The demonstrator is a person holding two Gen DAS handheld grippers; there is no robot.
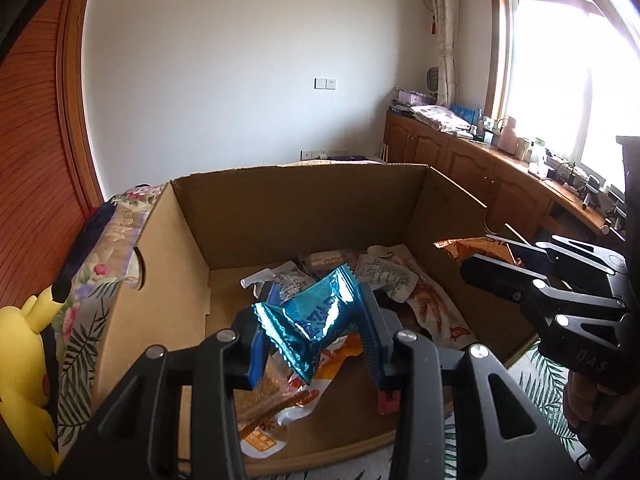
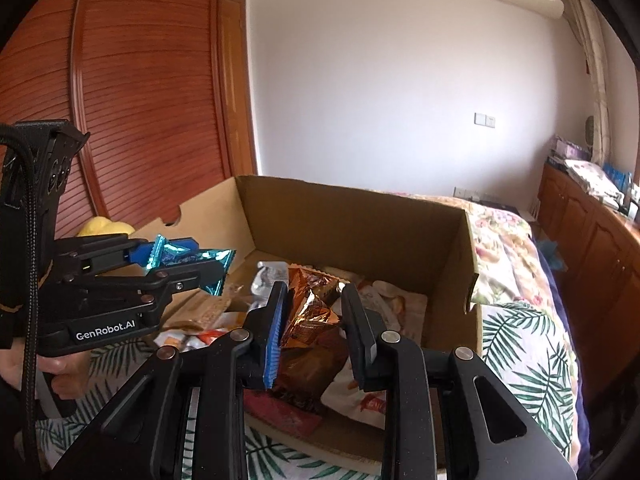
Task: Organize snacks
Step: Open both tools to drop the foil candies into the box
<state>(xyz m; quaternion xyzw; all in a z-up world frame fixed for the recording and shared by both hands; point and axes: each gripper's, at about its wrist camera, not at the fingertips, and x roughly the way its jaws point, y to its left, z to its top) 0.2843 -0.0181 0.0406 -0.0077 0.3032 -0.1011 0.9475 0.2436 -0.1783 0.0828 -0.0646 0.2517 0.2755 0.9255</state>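
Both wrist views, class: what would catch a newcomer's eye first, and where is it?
The shiny blue snack packet stands out first, pinched in the left tongs above the open cardboard box. Next comes the crinkled copper foil packet, held in the right tongs over the box's right side. Beneath both lies a loose heap of snack packets on the box floor.

Your left gripper (image 1: 316, 316) is raised with its fingers (image 1: 370, 320) pinched on a blue foil packet (image 1: 316, 318). Your right gripper (image 2: 314, 320) sits just to its right, level with it, clamping a copper foil packet (image 2: 310, 312). Your bare hand (image 2: 60, 372) wraps the left grip.
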